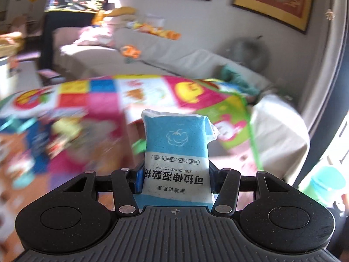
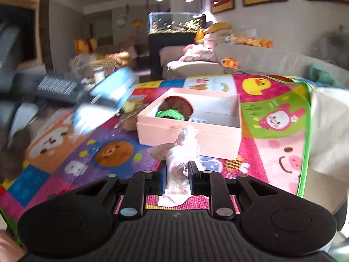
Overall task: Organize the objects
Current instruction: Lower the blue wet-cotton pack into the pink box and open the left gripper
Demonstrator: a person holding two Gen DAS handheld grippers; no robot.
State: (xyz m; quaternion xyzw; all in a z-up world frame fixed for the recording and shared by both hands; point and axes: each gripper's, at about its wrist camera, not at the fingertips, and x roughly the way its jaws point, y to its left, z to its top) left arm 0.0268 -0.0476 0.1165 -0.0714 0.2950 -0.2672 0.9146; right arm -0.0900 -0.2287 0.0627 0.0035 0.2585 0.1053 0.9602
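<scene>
Motion-blurred play mat (image 1: 65,113); smeared blue pack (image 2: 109,89) at left tool (image 2: 91,97).

Left gripper (image 1: 175,174): matte black body, ribbed grey centre plate with a small crosshair mark, two round raised discs on the sides, black linkage arms with silver rivets, blue pads on the fingers (image 1: 137,180). Right gripper (image 2: 177,175): same build, one blue pad visible, dust on the housing.

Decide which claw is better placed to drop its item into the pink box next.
Right, probably. The right claw grips a clear crinkly packet directly facing the open pink box; the left claw holds a blue wipes pack, box out of its view.
</scene>
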